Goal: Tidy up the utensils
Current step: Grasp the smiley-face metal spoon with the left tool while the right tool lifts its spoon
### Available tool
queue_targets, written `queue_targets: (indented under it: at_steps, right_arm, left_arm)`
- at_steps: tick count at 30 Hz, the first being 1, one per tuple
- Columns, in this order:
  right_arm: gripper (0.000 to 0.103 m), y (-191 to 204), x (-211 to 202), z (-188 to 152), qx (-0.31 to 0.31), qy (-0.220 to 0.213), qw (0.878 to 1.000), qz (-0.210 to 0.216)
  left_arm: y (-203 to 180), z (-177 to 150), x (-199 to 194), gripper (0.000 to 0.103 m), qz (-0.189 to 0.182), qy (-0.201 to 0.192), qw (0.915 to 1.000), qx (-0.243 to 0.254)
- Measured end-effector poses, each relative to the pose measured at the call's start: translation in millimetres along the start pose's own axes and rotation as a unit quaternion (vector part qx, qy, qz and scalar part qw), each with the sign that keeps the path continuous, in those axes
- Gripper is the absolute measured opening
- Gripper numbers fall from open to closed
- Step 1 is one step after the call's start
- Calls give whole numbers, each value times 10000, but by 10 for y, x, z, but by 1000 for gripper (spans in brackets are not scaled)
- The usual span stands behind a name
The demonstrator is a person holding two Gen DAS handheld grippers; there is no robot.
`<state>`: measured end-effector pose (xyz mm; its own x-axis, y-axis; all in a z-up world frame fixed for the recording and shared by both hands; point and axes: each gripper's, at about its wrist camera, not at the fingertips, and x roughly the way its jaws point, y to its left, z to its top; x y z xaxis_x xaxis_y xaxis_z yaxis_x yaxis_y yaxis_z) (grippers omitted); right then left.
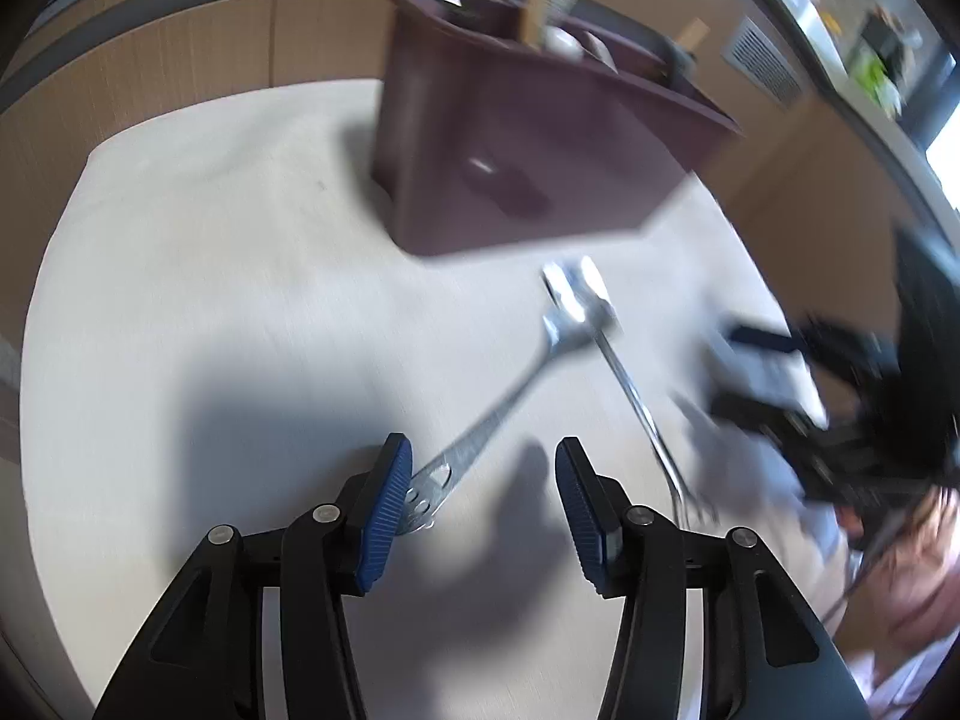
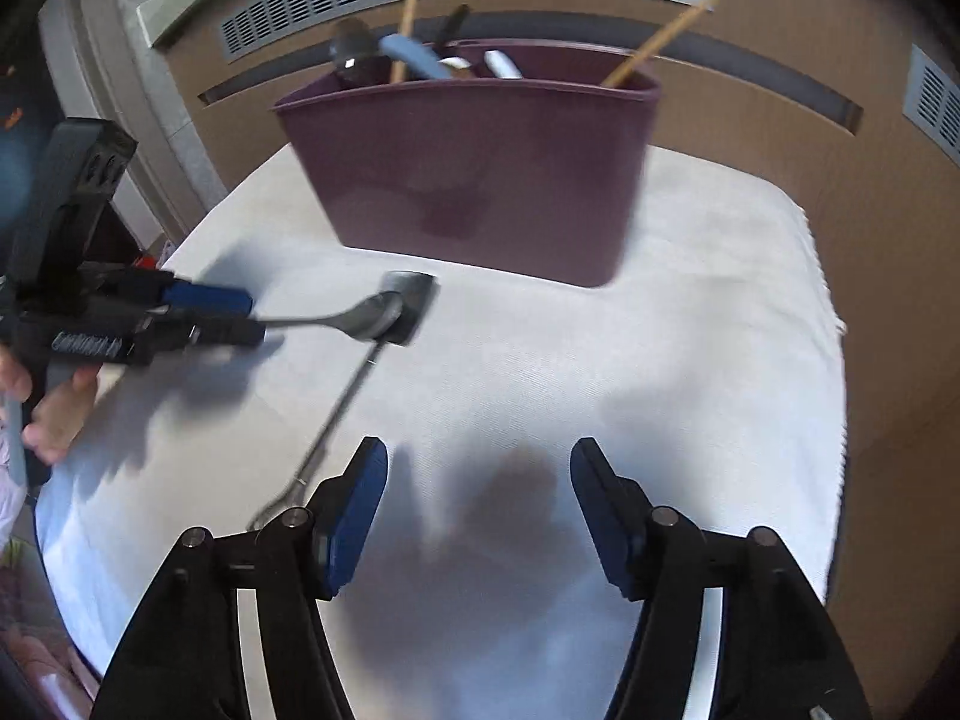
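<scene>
A dark purple utensil bin (image 1: 510, 138) stands on the white cloth and holds several utensils; it also shows in the right wrist view (image 2: 474, 168). A metal spoon (image 1: 498, 402) lies on the cloth, its handle end touching the inner pad of my left gripper's left finger. My left gripper (image 1: 483, 468) is open around that handle. A second metal utensil (image 1: 636, 396) lies beside it, its head overlapping the spoon's bowl. In the right wrist view the spoon (image 2: 366, 312) and the second utensil (image 2: 336, 420) lie left of my open, empty right gripper (image 2: 477, 468). The left gripper (image 2: 210, 315) shows there at the spoon's handle.
The table is covered by a white cloth (image 2: 600, 390) with its right edge near a brown wall (image 2: 888, 300). Wooden sticks (image 2: 654, 42) poke out of the bin. The right gripper (image 1: 780, 384) shows blurred at the right of the left wrist view.
</scene>
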<state>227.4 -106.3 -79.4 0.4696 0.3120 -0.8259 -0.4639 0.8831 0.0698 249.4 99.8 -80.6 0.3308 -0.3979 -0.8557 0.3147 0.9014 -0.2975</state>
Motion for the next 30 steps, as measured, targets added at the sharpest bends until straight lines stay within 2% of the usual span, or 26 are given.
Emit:
queue_targets:
  at_steps: [6,11,12,15,18,21,26,28,29,30]
  right_arm:
    - [61,324,362,278,-191,-13,9998,-86]
    - [62,385,542,502,57,-32,9992,-388]
    - [60,415,556,523,43,0,9988,-483]
    - [30,504,519,527,-220,84,9981,-565]
    - [30,436,433,431,-297,135,9968,-734]
    - [30,157,286,256,100,203,9981,-571]
    - [30,-86,82,-1,387,225,9977,-505]
    - [30,-133,4,-78,471,189,9981,-360]
    - [30,-154,-34,-103,484,147,9982,-316]
    - [30,-153,-59,-121,489,102,9984,-281]
  left_arm:
    - [-326,-464,-144,57,-151,173,9993,286]
    - [-329,-564,-169,58,-237,106,9996,131]
    - [-316,-555,-165,58,-245,84,9996,79]
    - [-283,-478,-160,58,-148,29,9999,-56]
    - [-293,-304,-154,58,119,-97,9999,-15]
    - [-312,-71,-18,57,250,-47,9997,54]
    - [-407,181,193,49,677,72,9974,241]
    - [-452,218,230,42,878,96,9955,347]
    - [-469,229,242,33,994,81,9942,391]
    - [-490,229,247,29,1128,44,9926,448]
